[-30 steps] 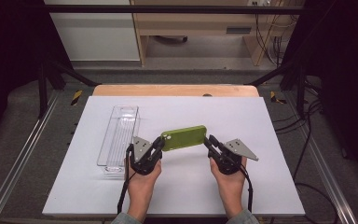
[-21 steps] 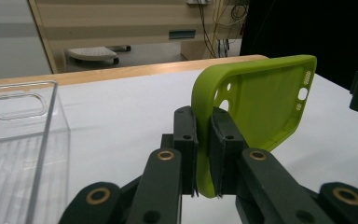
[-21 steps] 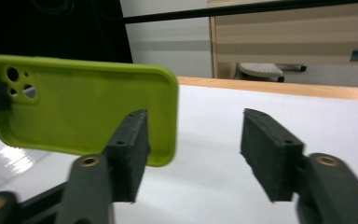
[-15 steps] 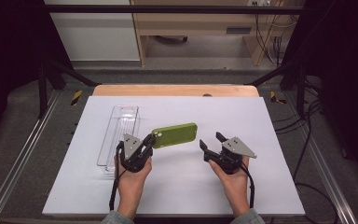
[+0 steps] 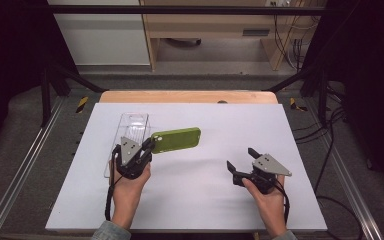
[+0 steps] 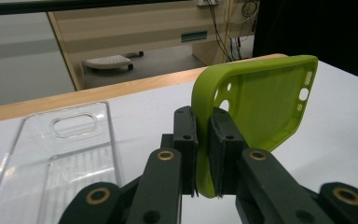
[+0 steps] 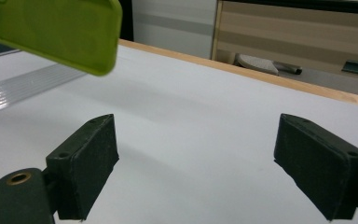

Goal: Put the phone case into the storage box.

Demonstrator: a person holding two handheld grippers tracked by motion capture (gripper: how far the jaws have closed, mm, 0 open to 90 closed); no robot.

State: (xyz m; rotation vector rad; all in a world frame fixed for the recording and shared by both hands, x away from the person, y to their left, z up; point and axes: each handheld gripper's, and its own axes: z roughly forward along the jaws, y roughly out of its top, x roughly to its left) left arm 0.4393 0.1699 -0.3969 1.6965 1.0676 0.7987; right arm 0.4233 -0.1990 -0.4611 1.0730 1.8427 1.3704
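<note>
Left tongs [image 5: 152,145] pinching green phone case [image 5: 176,139] beside clear tray [image 5: 130,131], right tongs [image 5: 241,161] just spread, empty, white table [image 5: 200,195].

A lab: black frame [image 5: 55,75] (cables [image 5: 290,45] trailing) around a white table [image 5: 260,125].

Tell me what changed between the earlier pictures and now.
The right gripper let go of the green case; its jaws have just been opening, nothing between them, and it drew back to the right. The left gripper kept its hold and carried the case left, toward the clear tray. The tray stayed put.
</note>
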